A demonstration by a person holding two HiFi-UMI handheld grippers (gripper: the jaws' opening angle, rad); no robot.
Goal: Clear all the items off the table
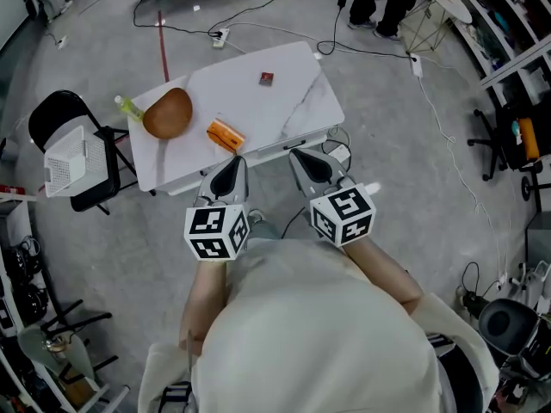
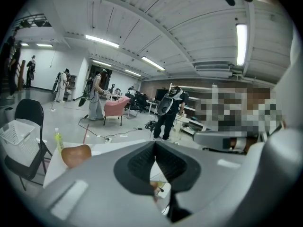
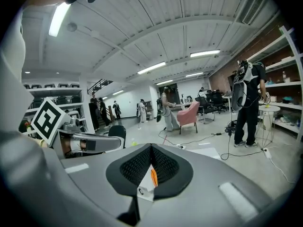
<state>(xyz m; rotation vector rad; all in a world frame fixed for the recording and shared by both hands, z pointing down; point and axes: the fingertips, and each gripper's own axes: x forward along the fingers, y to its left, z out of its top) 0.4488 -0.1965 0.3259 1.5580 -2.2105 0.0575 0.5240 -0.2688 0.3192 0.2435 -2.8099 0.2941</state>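
A white marble table (image 1: 258, 114) carries a brown bowl (image 1: 168, 114), an orange box (image 1: 225, 134), a small red item (image 1: 267, 78) and a green bottle (image 1: 129, 107) at its left edge. My left gripper (image 1: 231, 163) hovers at the table's near edge, just in front of the orange box, shut and empty. My right gripper (image 1: 303, 155) is beside it at the same edge, also shut with nothing in it. In the left gripper view the closed jaws (image 2: 155, 145) point past the bowl (image 2: 75, 155) and bottle (image 2: 58, 138). Through the right gripper (image 3: 151, 148) a sliver of the orange box (image 3: 154, 176) shows.
A black folding chair (image 1: 60, 119) holding a white basket (image 1: 67, 163) stands left of the table. Cables and a power strip (image 1: 220, 35) lie on the floor behind it. People stand at the far side of the room, near a pink armchair (image 3: 189, 115). Shelves line the right.
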